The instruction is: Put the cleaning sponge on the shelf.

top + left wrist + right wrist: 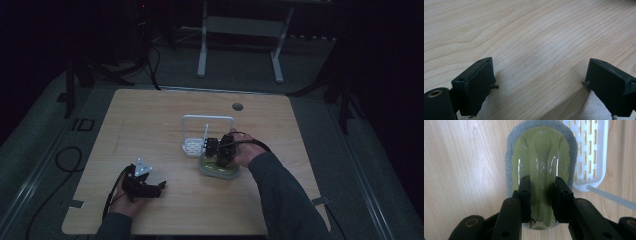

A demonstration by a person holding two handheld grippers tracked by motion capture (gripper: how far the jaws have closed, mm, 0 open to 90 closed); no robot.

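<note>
We see the wooden tabletop (150,115) carrying a white slotted rack (589,150), nothing in its visible part. Beside it lies a green scrubber (540,152); our right tool (541,195) pinches its ridge. Left tool (539,82) rests spread.

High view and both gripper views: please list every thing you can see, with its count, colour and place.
Table: one, light wood, centre of the room.
Scrubber: one, green glossy top with grey pad edge, on the table beside the rack.
Rack: one, white slotted plastic with a tall wire frame, mid-table.
Table hole: one, grey, far edge.
White stand: one, on the floor beyond the table.
Left gripper: one, black, jaws wide apart over bare wood.
Right gripper: one, black, jaws closed on the scrubber's raised ridge.
</note>
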